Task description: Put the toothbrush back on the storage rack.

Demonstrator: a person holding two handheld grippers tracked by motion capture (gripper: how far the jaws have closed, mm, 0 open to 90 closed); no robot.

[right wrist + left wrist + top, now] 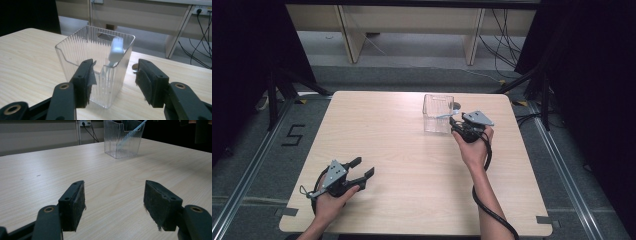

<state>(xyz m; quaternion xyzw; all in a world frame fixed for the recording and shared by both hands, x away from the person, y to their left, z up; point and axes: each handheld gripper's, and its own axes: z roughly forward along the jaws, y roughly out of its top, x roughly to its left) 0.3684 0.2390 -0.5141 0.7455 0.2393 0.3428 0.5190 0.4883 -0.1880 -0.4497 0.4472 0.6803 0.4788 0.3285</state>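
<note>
Nearest the high camera, 2 bare forearms came in from the bottom edge, each hand holding a pair of tongs over a pale wooden worktop (412,165). That worktop was the largest thing in sight, with rounded corners, standing on a grey floor where a black "5" (293,135) was marked to its left. Beyond its far edge stood light wooden furniture legs (353,40), with dark cables (504,42) hanging at the right.

On the far right part of the worktop stood a clear ribbed plastic container (438,113), upright, with a slot cut in its back wall. Inside it a toothbrush (115,51) with a pale blue handle leaned against the near corner, its white bristled head rising above the rim.

At the near left, the left tongs (364,167) were low over the worktop, well apart from the container; in the left gripper view their jaws stood wide apart with only bare wood between them. The right tongs (455,124) were just beside the container's right side. In the right gripper view their jaws also stood wide, holding nothing, with the container's near corner and the toothbrush seen between them. A black cable (484,200) trailed from them along the right forearm.
</note>
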